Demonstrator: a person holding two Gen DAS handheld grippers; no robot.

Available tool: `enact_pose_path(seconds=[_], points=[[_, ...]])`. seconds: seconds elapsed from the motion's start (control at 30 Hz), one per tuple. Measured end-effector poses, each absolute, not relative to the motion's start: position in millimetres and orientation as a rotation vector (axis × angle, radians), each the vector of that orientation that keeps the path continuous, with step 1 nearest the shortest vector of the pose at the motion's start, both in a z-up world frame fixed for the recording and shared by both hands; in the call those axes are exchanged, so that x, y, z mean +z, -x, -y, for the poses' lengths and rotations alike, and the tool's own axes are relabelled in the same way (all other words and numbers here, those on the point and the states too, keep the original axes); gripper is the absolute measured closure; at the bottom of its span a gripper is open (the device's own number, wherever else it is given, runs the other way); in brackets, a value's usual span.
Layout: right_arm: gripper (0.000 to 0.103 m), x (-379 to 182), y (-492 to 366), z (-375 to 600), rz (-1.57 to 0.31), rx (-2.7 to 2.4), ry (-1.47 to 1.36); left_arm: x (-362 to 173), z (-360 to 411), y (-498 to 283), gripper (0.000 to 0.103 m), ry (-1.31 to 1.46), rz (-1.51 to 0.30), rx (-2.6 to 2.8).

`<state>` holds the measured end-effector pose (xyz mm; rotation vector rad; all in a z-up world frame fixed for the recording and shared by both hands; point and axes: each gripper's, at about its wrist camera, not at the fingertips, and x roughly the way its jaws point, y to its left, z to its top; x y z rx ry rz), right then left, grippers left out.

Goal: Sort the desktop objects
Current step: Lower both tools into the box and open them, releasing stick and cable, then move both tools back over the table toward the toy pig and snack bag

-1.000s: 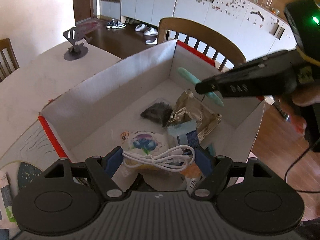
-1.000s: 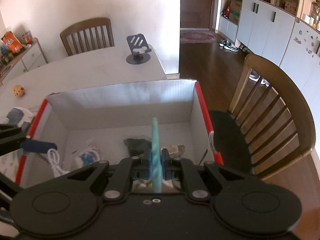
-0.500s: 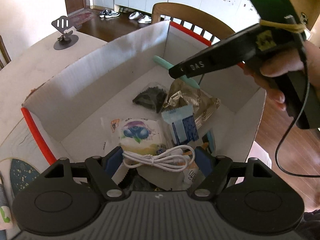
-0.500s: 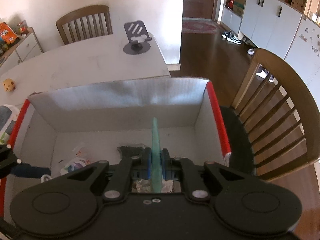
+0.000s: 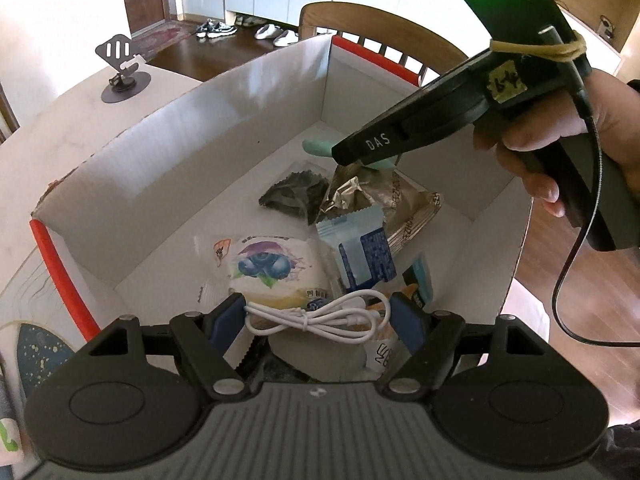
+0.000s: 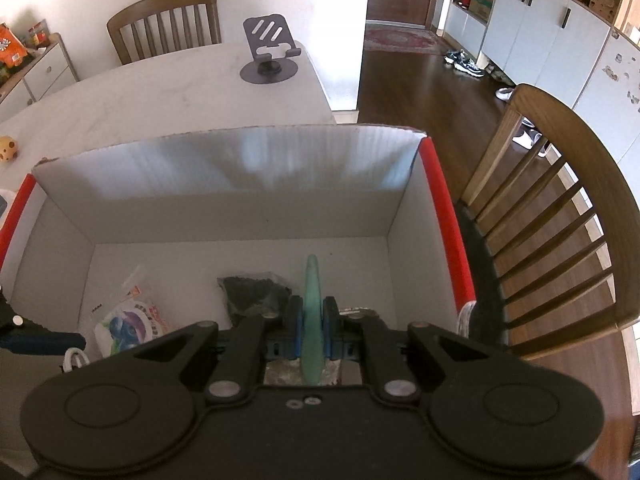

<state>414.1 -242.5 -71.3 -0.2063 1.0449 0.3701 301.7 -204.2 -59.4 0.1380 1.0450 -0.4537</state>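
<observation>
A white cardboard box with red edges holds several snack packets: a blueberry one, a dark one, a gold foil one and a light blue one. My left gripper hangs over the box's near side, shut on a coiled white cable that spans its blue pads. My right gripper is shut on a mint-green stick, which points down into the box. In the left wrist view its black finger covers most of the stick.
The box stands at a pale table's edge. A grey phone stand is behind it, and a small yellow toy lies at the far left. A wooden chair is beside the box's right side. A hand holds the right gripper.
The right gripper has come down into the box with the green stick, closer to the packets. The left gripper still carries the cable in much the same place.
</observation>
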Motion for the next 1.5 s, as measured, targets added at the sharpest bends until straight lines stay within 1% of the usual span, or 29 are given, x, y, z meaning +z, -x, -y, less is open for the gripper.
enact_pose_path(seconds=[0.13, 0.23, 0.5, 0.57, 0.6, 0.63, 0.7, 0.87, 1.0, 1.07, 1.27, 1.3, 1.37, 1.5], points=[[0.094, -71.1, -412.5, 243.4, -1.037, 0.374, 0.212, -61.0, 204.3, -302.8, 0.025, -0.128, -1.046, -0.455], [0.088, -70.2, -411.2, 244.0, -1.031, 0.374, 0.222, -62.5, 204.3, -304.1, 0.025, -0.119, -1.048, -0.456], [0.079, -60.5, -405.8, 249.5, -1.009, 0.382, 0.208, -63.5, 203.7, -303.8, 0.025, -0.113, -1.042, -0.462], [0.075, -56.1, -403.1, 250.4, -0.999, 0.386, 0.202, -61.9, 202.6, -302.0, 0.024, -0.102, -1.034, -0.465], [0.069, -53.8, -401.6, 251.3, -0.994, 0.387, 0.199, -60.6, 202.5, -300.8, 0.024, -0.096, -1.029, -0.465], [0.061, -51.8, -400.5, 251.9, -0.991, 0.387, 0.194, -58.7, 202.3, -299.5, 0.022, -0.092, -1.022, -0.464], [0.057, -47.2, -397.1, 253.3, -0.978, 0.389, 0.181, -55.2, 201.6, -297.2, 0.018, -0.083, -1.01, -0.458], [0.039, -36.6, -388.0, 255.3, -0.966, 0.405, 0.148, -41.5, 188.9, -288.2, 0.018, -0.026, -0.961, -0.418], [0.035, -28.9, -379.9, 252.1, -0.961, 0.442, 0.133, -27.1, 176.8, -277.9, 0.018, 0.021, -0.903, -0.378], [0.033, -25.4, -375.5, 249.8, -0.959, 0.461, 0.127, -20.8, 170.9, -271.9, 0.015, 0.037, -0.879, -0.356], [0.031, -16.5, -363.1, 245.4, -0.942, 0.487, 0.101, -5.8, 150.5, -253.6, 0.012, 0.082, -0.829, -0.302], [0.031, -15.3, -360.8, 245.3, -0.94, 0.489, 0.095, -4.5, 147.9, -250.8, 0.011, 0.088, -0.824, -0.298], [0.03, -13.4, -356.1, 245.0, -0.939, 0.493, 0.081, -3.4, 144.2, -246.6, 0.001, 0.097, -0.822, -0.292], [0.03, -11.5, -347.5, 243.3, -0.931, 0.497, 0.068, -1.8, 139.1, -238.4, 0.001, 0.105, -0.813, -0.284]])
